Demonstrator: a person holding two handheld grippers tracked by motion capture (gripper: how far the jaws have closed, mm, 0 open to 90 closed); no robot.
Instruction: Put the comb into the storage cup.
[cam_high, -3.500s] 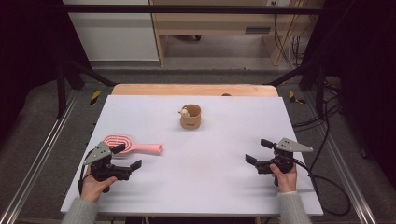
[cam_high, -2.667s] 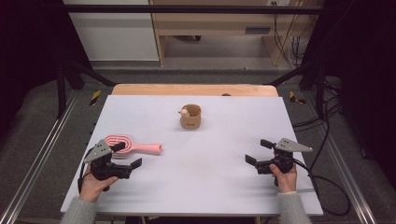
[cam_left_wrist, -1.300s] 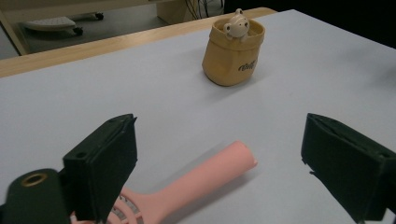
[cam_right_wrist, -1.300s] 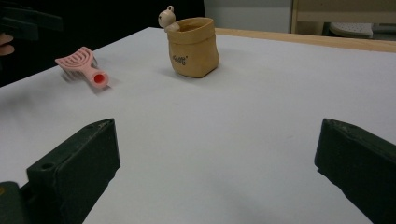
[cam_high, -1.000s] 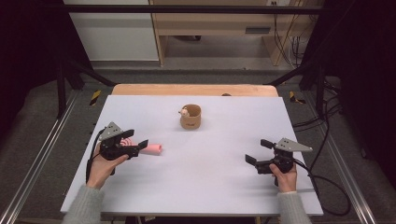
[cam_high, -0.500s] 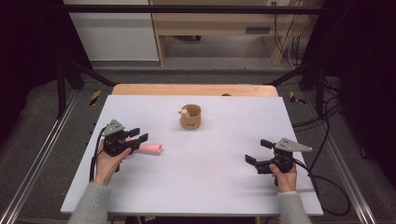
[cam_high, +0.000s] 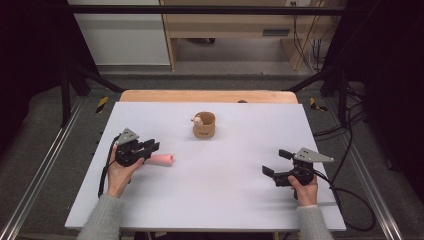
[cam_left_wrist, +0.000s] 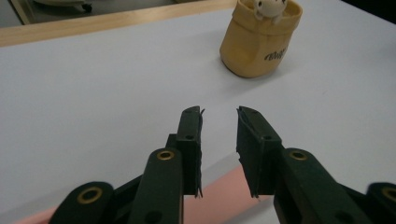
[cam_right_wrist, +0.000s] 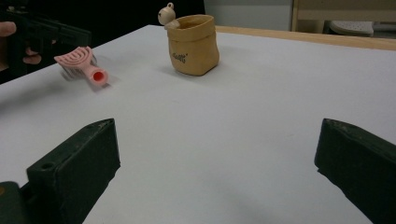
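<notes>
Left gripper (cam_high: 150, 148): moved forward from the near table edge, now over the pink brush (cam_high: 161, 159), jaws parted narrowly astride its handle, not clamped. Right gripper (cam_high: 275, 162): unmoved, jaws wide, empty. Tan pouch-shaped cup (cam_high: 204, 125): table centre, small figure at rim; printed word, possibly "Wolfy". White table (cam_high: 235, 200), wooden far edge; dark room.

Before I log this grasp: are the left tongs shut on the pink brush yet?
Not yet. The left tongs stand open, a clear gap between the jaws, over the pink brush handle.

Small dark illegible script on tan pouch (cam_right_wrist: 193, 44)
</notes>
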